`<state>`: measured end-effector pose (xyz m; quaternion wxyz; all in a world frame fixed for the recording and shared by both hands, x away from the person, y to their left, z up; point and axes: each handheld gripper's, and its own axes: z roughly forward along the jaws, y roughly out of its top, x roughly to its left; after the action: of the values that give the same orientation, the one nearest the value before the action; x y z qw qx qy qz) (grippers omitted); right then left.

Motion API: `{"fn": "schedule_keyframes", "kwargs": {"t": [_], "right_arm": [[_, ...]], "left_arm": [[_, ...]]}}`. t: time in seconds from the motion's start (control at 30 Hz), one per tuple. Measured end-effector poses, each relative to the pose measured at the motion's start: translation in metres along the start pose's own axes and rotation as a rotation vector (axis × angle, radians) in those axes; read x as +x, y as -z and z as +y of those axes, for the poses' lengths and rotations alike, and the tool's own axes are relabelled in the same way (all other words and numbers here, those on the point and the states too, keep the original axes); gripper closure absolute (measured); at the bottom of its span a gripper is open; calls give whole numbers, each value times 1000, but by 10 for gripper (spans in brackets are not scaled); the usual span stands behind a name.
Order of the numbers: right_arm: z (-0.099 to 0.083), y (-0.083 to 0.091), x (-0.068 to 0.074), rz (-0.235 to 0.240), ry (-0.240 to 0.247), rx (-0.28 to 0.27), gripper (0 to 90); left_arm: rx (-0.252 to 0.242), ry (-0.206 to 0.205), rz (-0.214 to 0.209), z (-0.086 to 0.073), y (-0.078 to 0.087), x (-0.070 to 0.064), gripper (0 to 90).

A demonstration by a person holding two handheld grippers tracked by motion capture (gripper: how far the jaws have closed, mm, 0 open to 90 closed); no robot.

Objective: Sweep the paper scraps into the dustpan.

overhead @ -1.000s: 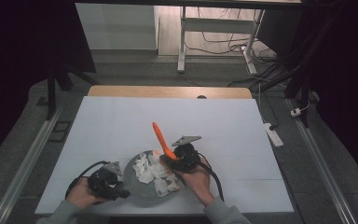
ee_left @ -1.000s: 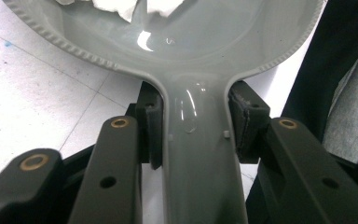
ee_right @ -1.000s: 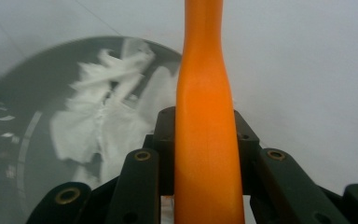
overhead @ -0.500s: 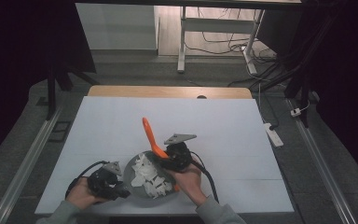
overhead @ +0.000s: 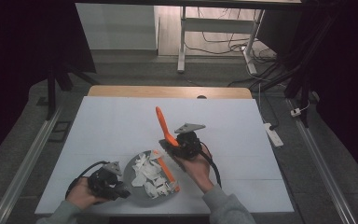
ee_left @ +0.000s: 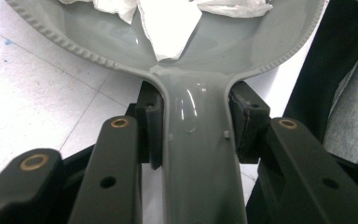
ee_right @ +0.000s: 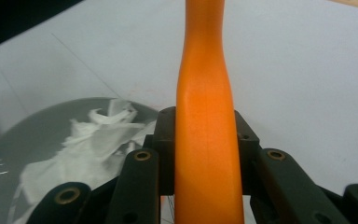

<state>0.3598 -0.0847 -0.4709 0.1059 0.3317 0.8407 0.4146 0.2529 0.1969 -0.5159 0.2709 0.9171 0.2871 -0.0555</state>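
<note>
Dustpan [overhead: 144, 179], grey, lies flat on the white table [overhead: 121, 126] near its front edge; taken as reference for all positions below. Its pan holds a loose heap of torn white paper scraps [overhead: 150, 175], spread over most of the inner surface.

Left gripper [overhead: 107, 182] sits just left of the dustpan, held in the person's left hand [overhead: 81, 196]. In the left gripper view its two black jaws are closed on the dustpan handle [ee_left: 198, 158], one pad pressed to each side of the neck where the handle widens into the ribbed pan rim. Paper scraps [ee_left: 168, 23] lie just beyond the neck, inside the pan.

Right gripper [overhead: 179, 144] is just beyond the dustpan's right edge, held in the person's right hand [overhead: 196, 165], grey plate on top. Its jaws are clamped on an orange brush [overhead: 164, 128]. In the right gripper view the orange handle [ee_right: 205, 140] runs straight up between the two pads, both touching it. In the high view the handle rises tilted up and away from the dustpan, toward the table's far side; the brush's orange head [overhead: 168, 170] reaches down over the dustpan's right side, next to the scraps. Whether the bristles touch the pan: cannot tell.

Black cable [overhead: 214, 168] trails from the right gripper along the forearm.
</note>
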Motion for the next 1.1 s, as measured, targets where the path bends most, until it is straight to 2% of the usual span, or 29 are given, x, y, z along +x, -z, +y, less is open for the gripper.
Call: {"fn": "schedule_keyframes", "kwargs": {"t": [0.17,0.37,0.5,0.63,0.73,0.83,0.93,1.0,1.1], "right_arm": [[7,-19,-10,-33,32,79,707],[8,-38,-9,-35,25,169,707],[7,-43,-4,-1,11,201,707],[6,-44,6,52,17,219,707],[4,-41,16,79,41,215,707],[4,-37,26,161,45,205,707],[7,-29,36,201,83,166,707],[10,-19,37,193,93,113,707],[15,-2,32,144,98,45,707]], "left_arm": [[-1,0,-1,0,0,0,619],[-2,1,-2,0,0,0,619],[-2,0,-1,0,0,0,619],[-2,1,-1,0,0,0,619],[-1,0,3,0,0,0,619],[-1,2,2,0,0,0,619],[-1,1,3,0,-1,0,619],[-1,1,3,0,-1,0,619],[0,0,0,0,-1,0,619]]}}
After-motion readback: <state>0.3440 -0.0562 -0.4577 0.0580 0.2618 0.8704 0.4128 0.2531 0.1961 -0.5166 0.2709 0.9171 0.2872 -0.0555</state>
